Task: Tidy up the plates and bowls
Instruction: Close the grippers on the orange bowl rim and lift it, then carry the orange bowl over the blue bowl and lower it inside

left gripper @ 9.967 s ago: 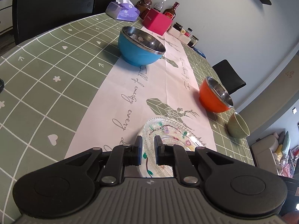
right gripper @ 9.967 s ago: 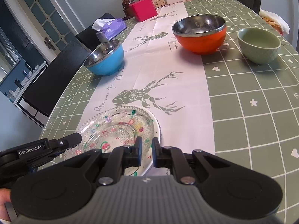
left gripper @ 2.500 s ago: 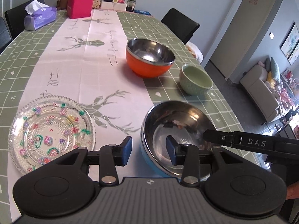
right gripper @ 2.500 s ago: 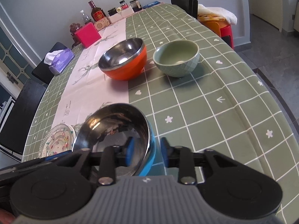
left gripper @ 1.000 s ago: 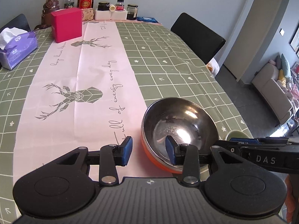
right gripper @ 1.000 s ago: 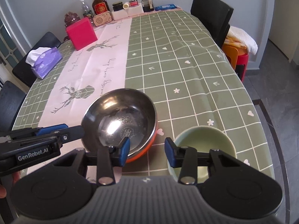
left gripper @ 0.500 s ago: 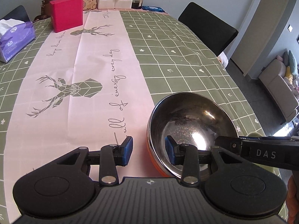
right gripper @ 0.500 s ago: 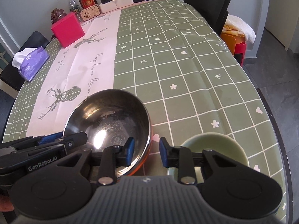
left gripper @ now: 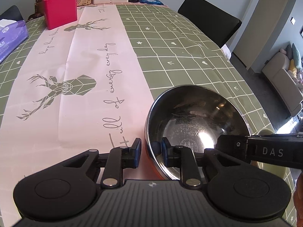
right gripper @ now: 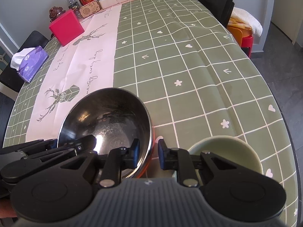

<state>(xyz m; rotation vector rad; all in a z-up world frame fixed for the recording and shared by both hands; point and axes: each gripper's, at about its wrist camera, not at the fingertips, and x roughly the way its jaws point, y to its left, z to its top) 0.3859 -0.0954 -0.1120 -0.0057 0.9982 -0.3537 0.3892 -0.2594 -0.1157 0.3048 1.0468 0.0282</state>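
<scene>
An orange bowl (left gripper: 197, 117) with a shiny steel inside stands on the green checked tablecloth. My left gripper (left gripper: 150, 150) straddles its near left rim, one finger outside and one inside. Its jaws are closing, with a thin gap still showing at each pad. My right gripper (right gripper: 149, 151) straddles the near right rim of the orange bowl (right gripper: 106, 113) the same way. It is closing too, and cloth shows between the outer pad and the rim. A pale green bowl (right gripper: 227, 151) sits just right of the orange one, partly hidden by the right gripper.
A pink runner (left gripper: 75, 75) with deer prints runs down the table. At the far end stand a pink box (left gripper: 60, 17), a purple tissue pack (right gripper: 32, 64), bottles and jars. Black chairs (left gripper: 208, 19) stand around the table; its right edge (right gripper: 284, 113) drops to the floor.
Both grippers have sunk closer to the orange bowl. Their jaws have narrowed around its rim from a wide gap to a small one. The bowl has stayed on the table.
</scene>
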